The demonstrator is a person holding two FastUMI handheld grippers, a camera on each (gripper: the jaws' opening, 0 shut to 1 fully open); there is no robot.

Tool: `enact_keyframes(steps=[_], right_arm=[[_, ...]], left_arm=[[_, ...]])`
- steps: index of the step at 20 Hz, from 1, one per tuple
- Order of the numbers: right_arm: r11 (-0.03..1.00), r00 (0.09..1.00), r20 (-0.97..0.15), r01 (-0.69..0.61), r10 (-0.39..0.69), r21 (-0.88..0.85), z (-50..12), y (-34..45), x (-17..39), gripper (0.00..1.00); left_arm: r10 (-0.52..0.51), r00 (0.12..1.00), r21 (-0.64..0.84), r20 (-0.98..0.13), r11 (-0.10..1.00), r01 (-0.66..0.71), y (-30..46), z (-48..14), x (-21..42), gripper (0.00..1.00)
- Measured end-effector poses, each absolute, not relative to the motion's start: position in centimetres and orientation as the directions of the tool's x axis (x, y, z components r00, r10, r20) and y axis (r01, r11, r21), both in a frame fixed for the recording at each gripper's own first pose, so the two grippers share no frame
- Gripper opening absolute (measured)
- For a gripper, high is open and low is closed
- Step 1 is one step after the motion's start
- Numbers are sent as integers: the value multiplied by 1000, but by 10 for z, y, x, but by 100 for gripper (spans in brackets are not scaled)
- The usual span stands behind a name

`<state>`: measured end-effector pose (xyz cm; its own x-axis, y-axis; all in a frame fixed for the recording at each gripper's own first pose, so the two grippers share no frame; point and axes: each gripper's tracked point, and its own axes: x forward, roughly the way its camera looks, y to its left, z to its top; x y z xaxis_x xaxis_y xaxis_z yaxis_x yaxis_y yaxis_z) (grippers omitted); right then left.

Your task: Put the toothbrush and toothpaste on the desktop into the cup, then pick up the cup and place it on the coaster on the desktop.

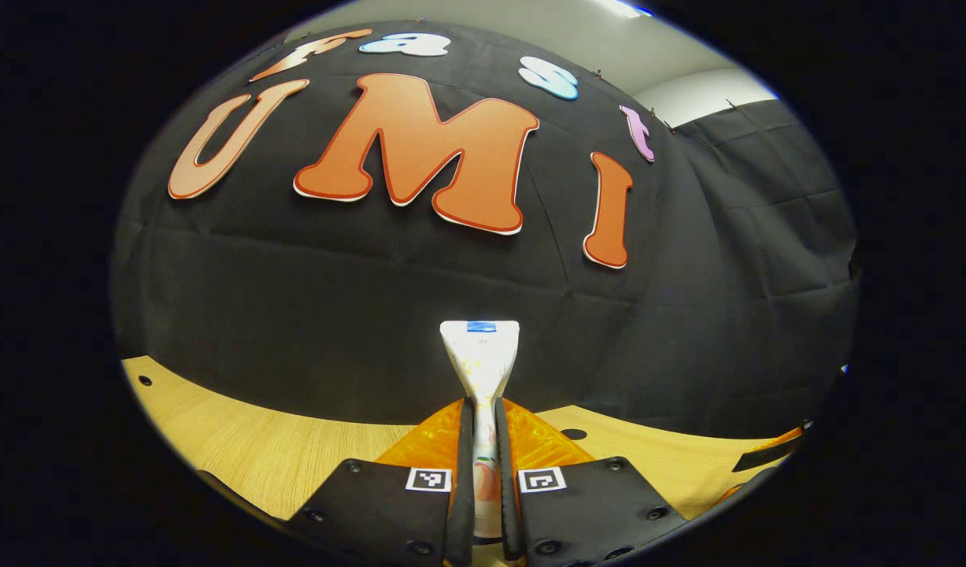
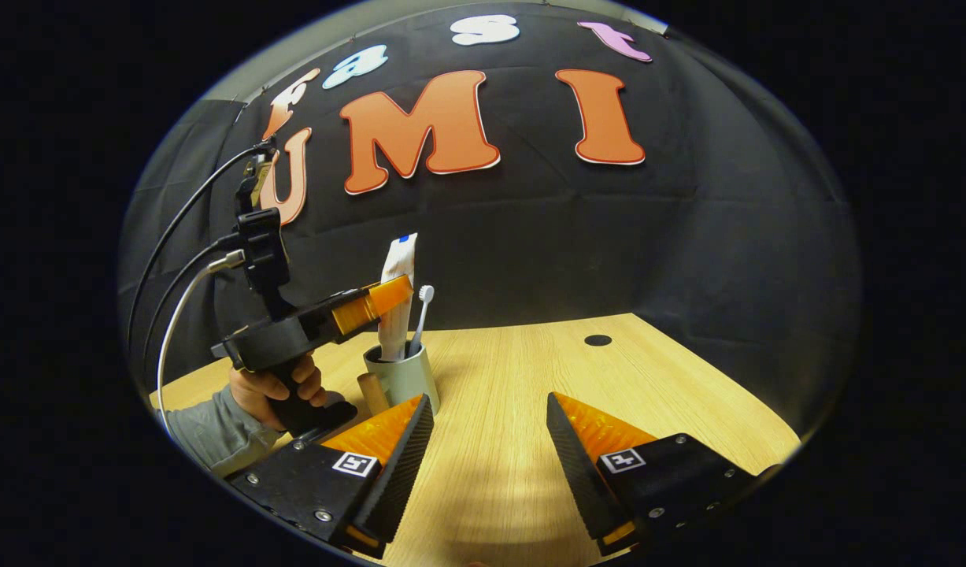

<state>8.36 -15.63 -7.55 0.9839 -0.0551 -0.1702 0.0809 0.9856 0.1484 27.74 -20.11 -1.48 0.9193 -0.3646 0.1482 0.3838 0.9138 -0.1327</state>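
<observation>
Risk sits first at far left in the right gripper view: a hand (image 2: 274, 387) grips the left gripper (image 2: 388, 298), jaws clenched on the toothpaste (image 2: 397, 268) partway up the tube. Tube stands upright with its lower end down inside the cup (image 2: 404, 376), crimped end up. Releasing before the tube has bottomed out, judging from that height, lets it drop and topple against the rim. Pulling the jaws away sideways instead of spreading them first could drag the tube back out or tip the cup over.

Just right of the tube, a toothbrush (image 2: 421, 315) stands in the same cup, bristles up, leaning a little outward. Any jostle of the tube could lever it out. Beside the cup's left base lies a small tan rounded piece (image 2: 371, 394), possibly the coaster on edge; cannot tell.

Farther right, the right gripper (image 2: 490, 441) hovers over bare counter (image 2: 648, 378), jaws spread wide and holding nothing, near the cup. Swinging in early risks a clash with the left gripper.

From the left gripper view, the toothpaste (image 1: 481, 354) shows pinched between the fingers (image 1: 464, 441), flat end upright.
</observation>
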Motion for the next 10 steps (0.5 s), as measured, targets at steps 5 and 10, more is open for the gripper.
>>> enact_keyframes(steps=[5, 10], right_arm=[[985, 984, -170, 84, -58, 151, -73, -154, 87, 87], [990, 984, -179, 48, -23, 136, -66, -137, 101, 88]], left_arm=[[-355, 927, -158, 122, 915, 371, -193, -20, 277, 22], [-373, 926, -157, 57, 913, 378, -179, -30, 263, 28]])
